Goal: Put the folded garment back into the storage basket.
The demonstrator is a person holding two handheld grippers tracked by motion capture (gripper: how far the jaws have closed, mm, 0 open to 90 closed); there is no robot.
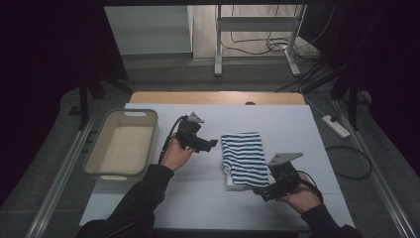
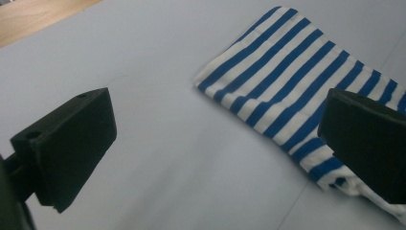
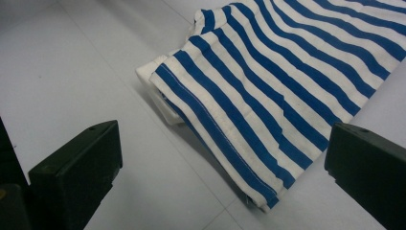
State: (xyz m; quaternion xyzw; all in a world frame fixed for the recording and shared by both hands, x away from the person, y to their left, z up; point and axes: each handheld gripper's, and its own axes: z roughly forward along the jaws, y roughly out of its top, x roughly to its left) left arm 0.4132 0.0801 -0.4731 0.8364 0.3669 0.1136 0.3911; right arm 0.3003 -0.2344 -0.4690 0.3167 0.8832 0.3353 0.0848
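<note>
A: Saw a folded striped cloth [image 1: 244,157] near the middle of the white table [image 1: 198,198], blue and white bands running its length.

B: Lay flat? Or bunched?

A: Lay flat mostly, folded in layers. Showed a plain white edge poking out from under the striped top layer at the near end, clearest in the right gripper view [image 3: 268,96].

B: And the left gripper [image 1: 212,144]?

A: Hovered just left of the cloth, held in the left hand [image 1: 176,153], pointing toward the cloth's left edge. Stood with jaws wide apart, gripping nothing. In the left gripper view, framed bare table between the jaws, with the cloth [image 2: 297,81] lying ahead and toward the right jaw.

B: Touching the fabric?

A: Could not tell for certain; looked apart from it, raised off the table.

B: Right gripper [image 1: 262,192]?

A: Sat at the cloth's near right corner, held in the right hand [image 1: 299,198]. Jaws spread wide as well, nothing between them clamped. Looked down on the near end of the cloth, the hem spanning the gap between the jaws.

B: Anything else on the table?

A: A beige tub [image 1: 99,153] at the left edge, well apart from the cloth, open at the top. Also a strip of bare wood [image 1: 218,97] along the far edge of the table, beyond the white covering.
</note>
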